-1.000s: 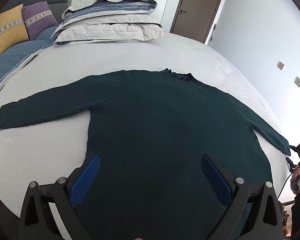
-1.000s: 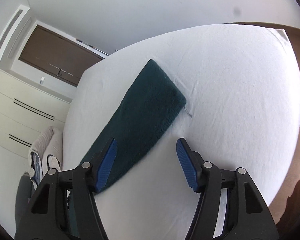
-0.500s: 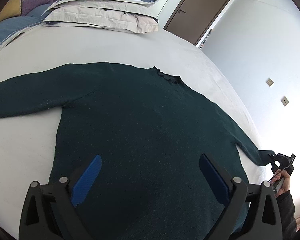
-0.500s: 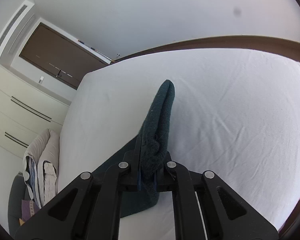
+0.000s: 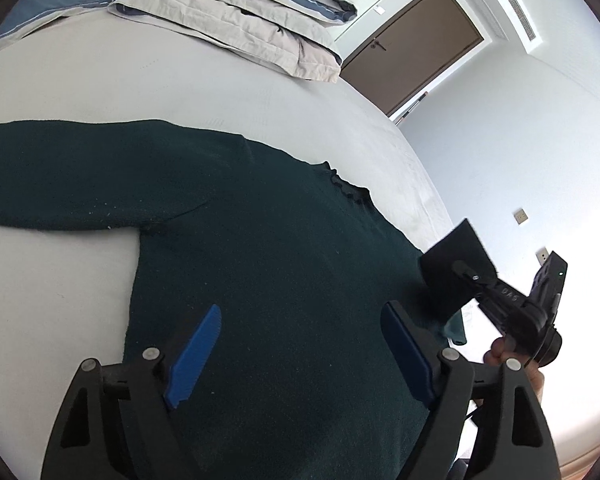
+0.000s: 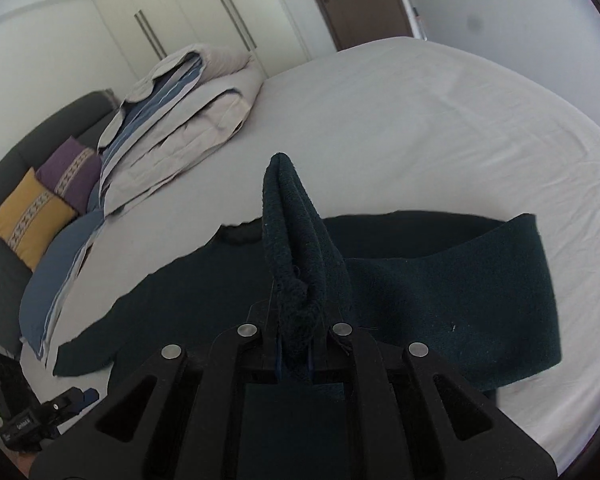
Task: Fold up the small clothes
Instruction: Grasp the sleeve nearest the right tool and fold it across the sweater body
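A dark green sweater (image 5: 260,264) lies spread flat on the white bed (image 5: 180,80), neck toward the far side. My left gripper (image 5: 300,310) hovers over its lower body. The jaws are closing, with only flat cloth below and nothing pinched. My right gripper (image 6: 296,352) is shut on the sleeve cuff (image 6: 288,216), which sticks up bunched between the pads. That sleeve (image 6: 480,288) trails back in a loop over the sweater's body. In the left wrist view the right gripper (image 5: 500,300) holds the cuff (image 5: 456,256) aloft at the right, with fingers of a hand on its handle.
A folded beige and blue duvet stack (image 6: 180,108) lies at the far side of the bed. A grey sofa with yellow (image 6: 28,216) and purple cushions stands beyond. A brown door (image 5: 412,64) and white wardrobes (image 6: 188,12) line the walls. The left gripper (image 6: 40,416) shows at the bed's near edge.
The right gripper closed on the sleeve cuff, lifted it off the bed and swung it over the sweater's body. The left gripper slid sideways, rolled, and its jaws narrowed.
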{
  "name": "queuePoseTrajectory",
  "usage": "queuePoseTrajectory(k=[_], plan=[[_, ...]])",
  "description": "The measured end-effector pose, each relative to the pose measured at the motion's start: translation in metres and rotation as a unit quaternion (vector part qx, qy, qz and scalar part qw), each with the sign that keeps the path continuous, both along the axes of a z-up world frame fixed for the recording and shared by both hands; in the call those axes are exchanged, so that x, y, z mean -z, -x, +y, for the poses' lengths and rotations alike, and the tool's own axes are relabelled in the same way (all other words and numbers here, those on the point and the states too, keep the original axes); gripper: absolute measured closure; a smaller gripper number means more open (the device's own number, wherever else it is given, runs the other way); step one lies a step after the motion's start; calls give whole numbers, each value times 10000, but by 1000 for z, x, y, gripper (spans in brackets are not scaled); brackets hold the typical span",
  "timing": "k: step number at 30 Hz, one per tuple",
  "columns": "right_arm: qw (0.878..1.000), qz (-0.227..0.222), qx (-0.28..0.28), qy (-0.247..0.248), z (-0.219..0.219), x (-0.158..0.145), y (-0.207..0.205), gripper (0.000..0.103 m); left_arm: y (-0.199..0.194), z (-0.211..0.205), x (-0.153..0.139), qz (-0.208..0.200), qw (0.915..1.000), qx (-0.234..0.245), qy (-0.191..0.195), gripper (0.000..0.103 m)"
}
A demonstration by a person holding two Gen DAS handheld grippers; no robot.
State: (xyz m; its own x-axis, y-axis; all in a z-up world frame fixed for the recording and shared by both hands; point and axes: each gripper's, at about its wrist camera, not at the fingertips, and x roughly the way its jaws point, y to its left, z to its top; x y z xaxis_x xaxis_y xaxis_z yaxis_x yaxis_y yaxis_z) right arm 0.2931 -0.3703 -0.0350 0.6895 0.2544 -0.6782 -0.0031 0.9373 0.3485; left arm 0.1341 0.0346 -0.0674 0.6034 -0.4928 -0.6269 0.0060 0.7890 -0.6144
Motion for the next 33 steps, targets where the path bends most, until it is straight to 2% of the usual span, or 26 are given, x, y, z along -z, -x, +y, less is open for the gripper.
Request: queuePoseTrajectory(k=[3,4,6,8,10,11,13,14,17,19,23,25,27,28,29,33], plan=[[9985,375,-340,187,72,41,-2,96,-10,6,5,72,9999,13,87,19],[9975,499,-384,309,114,59,7,95,-14,6,7,105,9998,35,138,19],[9954,756,-503,301,153,92,10,94,-22,2,10,149,9995,88,252,19],[9945,847,-607,41,172,130,59,83,-32,-7,13,212,9989,207,373,19],[9955,687,-624,-173,170,137,76,73,-41,-18,15,258,9981,332,450,19],[9960,628,-606,-195,170,138,84,60,-47,-26,16,289,9977,404,470,19],[9960,568,-604,-333,151,130,103,55,-58,-43,20,361,9965,545,515,19],[9958,582,-595,-393,126,116,111,55,-65,-53,22,414,9958,618,530,19],[9956,543,-447,-612,94,100,133,55,-82,-83,31,564,9936,826,528,20],[9946,486,-306,-862,71,95,151,55,-93,-101,38,685,9923,927,450,24],[9914,290,-2,-1278,24,85,186,55,-119,-125,60,1043,9893,980,283,49],[9898,159,157,-1406,5,78,198,55,-125,-131,62,1016,9900,965,141,58],[9884,46,344,-1481,-14,72,207,55,-130,-135,61,1013,9903,947,-52,81],[9877,5,424,-1506,-24,69,211,55,-132,-135,60,1019,9903,935,-128,88],[9874,-26,479,-1508,-32,67,213,55,-134,-135,60,1021,9902,939,-152,92],[9879,-65,738,-1362,-67,55,215,55,-134,-130,45,683,9926,921,-391,94]])
